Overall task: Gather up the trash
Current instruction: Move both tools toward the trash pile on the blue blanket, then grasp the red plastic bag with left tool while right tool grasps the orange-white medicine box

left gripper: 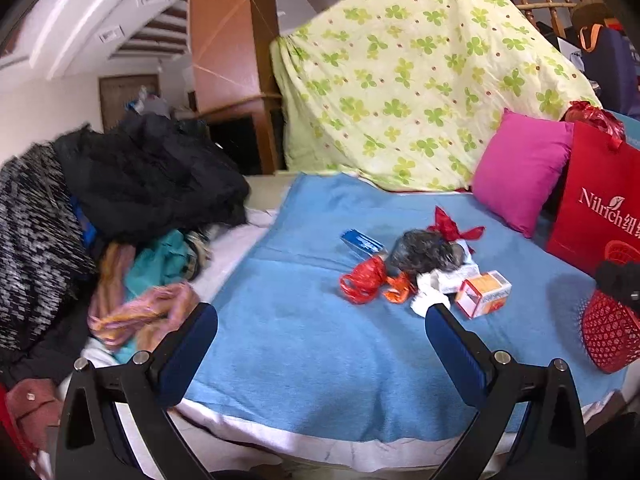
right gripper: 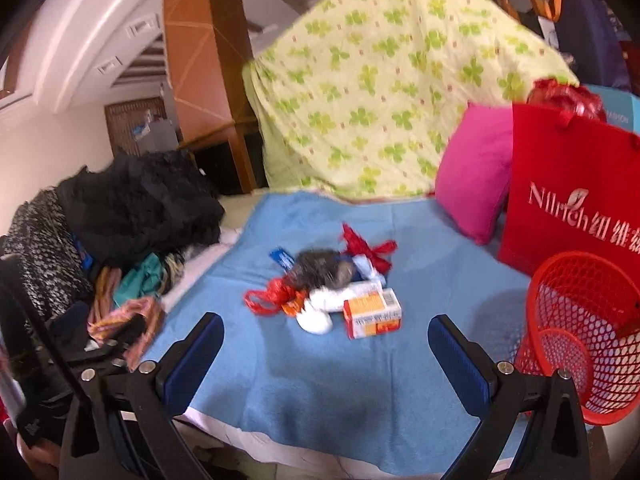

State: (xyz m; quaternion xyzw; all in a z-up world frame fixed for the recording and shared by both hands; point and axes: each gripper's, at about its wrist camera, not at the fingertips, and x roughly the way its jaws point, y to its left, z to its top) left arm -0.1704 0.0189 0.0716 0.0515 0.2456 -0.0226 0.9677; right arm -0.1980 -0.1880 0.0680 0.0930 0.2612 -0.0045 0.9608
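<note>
Left wrist view: the left gripper [left gripper: 320,336] hangs spread wide and empty above a blue blanket [left gripper: 288,344]. Ahead lies a small heap of trash [left gripper: 420,276]: red wrappers, white tissue, an orange box [left gripper: 483,294]. Right wrist view: the right gripper [right gripper: 326,342] is likewise released, holding nothing. A red mesh basket [right gripper: 580,332] stands just right of it, near the trash.

A bed is covered by a blue blanket [left gripper: 304,344] — clothes [left gripper: 120,208] are heaped at its left, a clover-print sheet [left gripper: 420,80] is draped far behind, beside a brown pillar [left gripper: 224,40] and white walls.
</note>
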